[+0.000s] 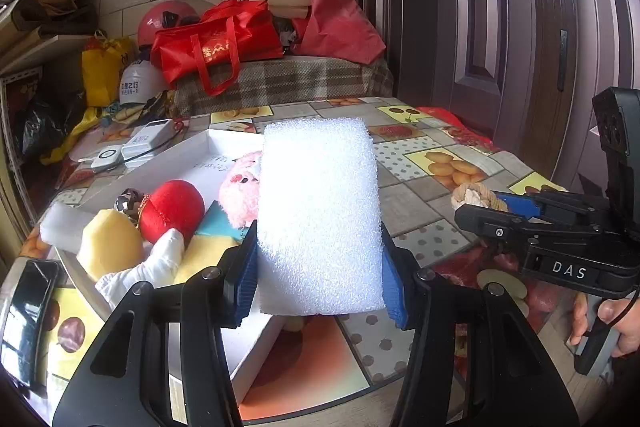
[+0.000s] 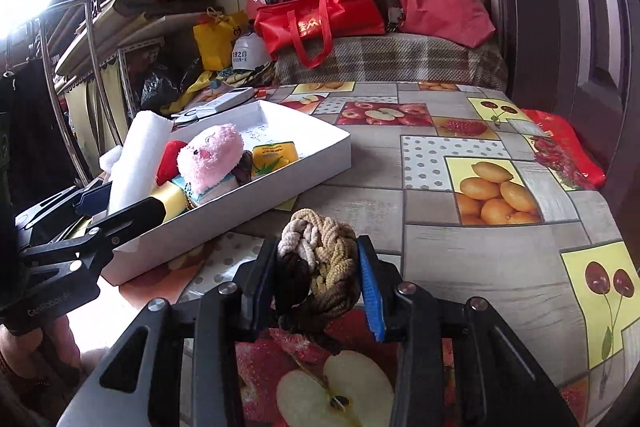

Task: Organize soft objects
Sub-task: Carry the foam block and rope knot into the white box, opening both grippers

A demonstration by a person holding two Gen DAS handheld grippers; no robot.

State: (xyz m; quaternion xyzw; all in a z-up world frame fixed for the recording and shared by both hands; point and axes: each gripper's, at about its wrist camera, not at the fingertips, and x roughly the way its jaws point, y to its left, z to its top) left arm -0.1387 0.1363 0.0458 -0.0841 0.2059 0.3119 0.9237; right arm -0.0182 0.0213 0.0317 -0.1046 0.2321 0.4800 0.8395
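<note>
My left gripper [image 1: 318, 267] pinched the white foam block [image 1: 318, 211] at frame centre, bound for the white tray [image 2: 320, 155]; my right gripper [image 2: 316, 287] had clamped the braided rope knot [image 2: 316, 259].

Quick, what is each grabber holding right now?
Left gripper: closed on the white foam block.
Right gripper: closed on the braided rope knot.

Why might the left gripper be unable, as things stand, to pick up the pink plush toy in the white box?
Probably not yet: the left gripper is already clamped on the white foam block, so its jaws are full. The pink plush toy itself lies uncovered in the white box.
</note>
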